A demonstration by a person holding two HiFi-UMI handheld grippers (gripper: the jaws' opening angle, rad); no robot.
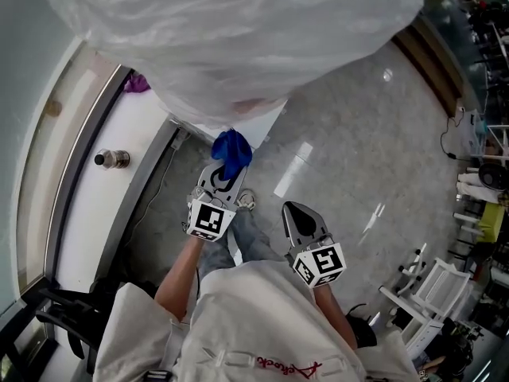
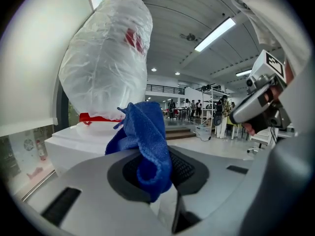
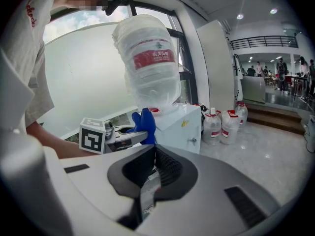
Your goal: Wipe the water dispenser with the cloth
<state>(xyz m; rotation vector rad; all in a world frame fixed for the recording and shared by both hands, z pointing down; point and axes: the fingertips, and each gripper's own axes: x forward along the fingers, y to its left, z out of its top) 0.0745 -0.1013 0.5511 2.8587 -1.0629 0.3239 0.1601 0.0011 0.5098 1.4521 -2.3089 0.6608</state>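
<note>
The water dispenser is a white box topped by a big bottle wrapped in clear plastic. In the head view my left gripper is shut on a blue cloth, which hangs just in front of the dispenser's near corner. The left gripper view shows the cloth bunched between the jaws, with the dispenser top and wrapped bottle behind it. My right gripper is shut and empty, held to the right over the floor. From the right gripper view, the cloth is beside the dispenser.
A white window sill with a small metal flask runs along the left. Several spare water bottles stand on the floor by a pillar. White chairs and racks stand at the right. People stand far off in the hall.
</note>
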